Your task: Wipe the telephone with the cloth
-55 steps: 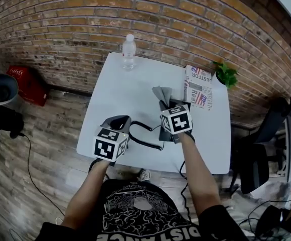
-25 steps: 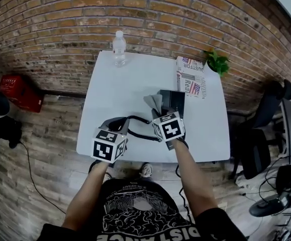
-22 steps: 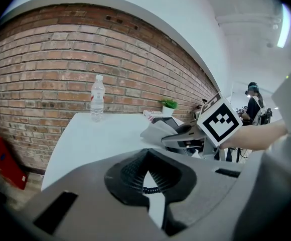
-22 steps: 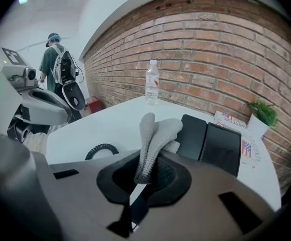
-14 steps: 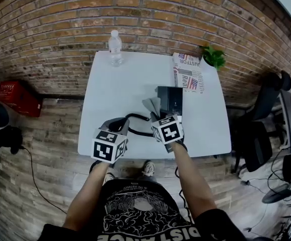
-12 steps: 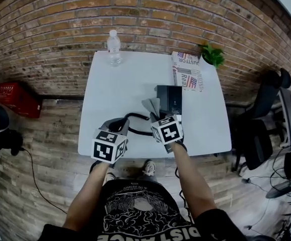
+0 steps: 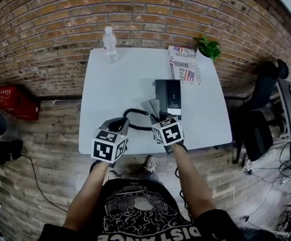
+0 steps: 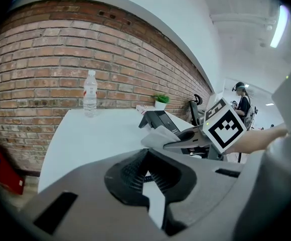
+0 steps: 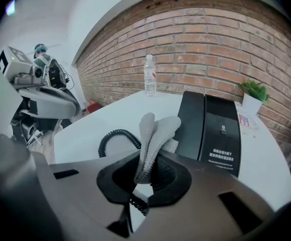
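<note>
A black telephone (image 7: 168, 96) lies on the white table (image 7: 120, 82); it shows in the right gripper view as the telephone (image 9: 215, 132), with its coiled cord (image 7: 131, 115) looping to the left. My right gripper (image 7: 158, 117) hovers just short of the phone's near end, shut on a grey cloth (image 7: 151, 106). The cloth (image 9: 153, 132) stands up out of the right gripper (image 9: 144, 175). My left gripper (image 7: 117, 125) hangs over the table's near edge, left of the cord. The left gripper (image 8: 145, 177) looks shut, with nothing between its jaws.
A water bottle (image 7: 109, 43) stands at the table's far left. A folded newspaper (image 7: 184, 70) and a small potted plant (image 7: 207, 46) sit at the far right. Brick wall behind. An office chair (image 7: 264, 112) is right of the table, a red basket (image 7: 13, 102) on the floor left.
My right gripper has drawn back toward me with the cloth, off the telephone, which now lies uncovered beyond it. The left gripper has barely moved. The head view has shifted.
</note>
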Tool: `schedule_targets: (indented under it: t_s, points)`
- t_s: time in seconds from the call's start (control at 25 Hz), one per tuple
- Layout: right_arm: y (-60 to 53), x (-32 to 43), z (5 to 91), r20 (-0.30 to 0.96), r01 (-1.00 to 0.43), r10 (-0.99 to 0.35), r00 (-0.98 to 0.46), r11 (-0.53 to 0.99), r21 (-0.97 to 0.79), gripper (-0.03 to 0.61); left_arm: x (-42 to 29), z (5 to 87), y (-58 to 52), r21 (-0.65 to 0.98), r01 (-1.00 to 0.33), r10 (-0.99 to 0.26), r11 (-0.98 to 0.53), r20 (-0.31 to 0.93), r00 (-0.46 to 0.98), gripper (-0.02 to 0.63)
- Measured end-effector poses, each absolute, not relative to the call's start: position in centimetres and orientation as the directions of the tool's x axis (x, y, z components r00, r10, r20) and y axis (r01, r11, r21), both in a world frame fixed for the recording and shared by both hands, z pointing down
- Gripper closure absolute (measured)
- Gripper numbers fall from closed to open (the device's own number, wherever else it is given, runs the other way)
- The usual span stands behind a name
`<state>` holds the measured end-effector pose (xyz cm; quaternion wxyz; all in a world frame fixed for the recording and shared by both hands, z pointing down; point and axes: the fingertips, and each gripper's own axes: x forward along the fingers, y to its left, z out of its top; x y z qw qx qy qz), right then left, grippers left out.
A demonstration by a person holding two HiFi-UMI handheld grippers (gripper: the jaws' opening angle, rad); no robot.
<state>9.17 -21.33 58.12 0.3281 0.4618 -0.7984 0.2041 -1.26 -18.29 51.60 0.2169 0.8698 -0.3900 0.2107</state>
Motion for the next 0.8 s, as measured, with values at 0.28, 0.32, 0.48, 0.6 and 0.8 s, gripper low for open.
schedule_targets:
  t_s: [0.28, 0.32, 0.48, 0.6, 0.8]
  points:
    - [-19.7, 9.2, 58.8, 0.725, -0.883, -0.591, -0.355, 0.468, -0.051, 0.568, -1.3, 51.6, -17.7, 0.215, -0.751, -0.567, -0.625, 0.536, 0.625, 0.607]
    - [-19.5, 9.2, 58.9, 0.725, -0.883, -0.590, -0.355, 0.466, -0.053, 0.568, -1.3, 51.7, -17.6, 0.215, -0.749, -0.564, -0.627, 0.538, 0.627, 0.607]
    - [-19.3, 9.2, 58.9, 0.727, -0.886, -0.589, -0.352, 0.460, -0.056, 0.568, -1.4, 51.7, -17.4, 0.216, -0.745, -0.557, -0.632, 0.542, 0.630, 0.607]
    - [-19.4, 9.2, 58.6, 0.721, -0.887, -0.598, -0.350, 0.459, -0.050, 0.568, -1.4, 51.7, -17.5, 0.218, -0.745, -0.558, -0.630, 0.540, 0.630, 0.607]
    - [-19.9, 9.3, 56.8, 0.686, -0.882, -0.627, -0.369, 0.470, -0.045, 0.568, -1.2, 51.6, -18.0, 0.218, -0.751, -0.568, -0.624, 0.534, 0.627, 0.607]
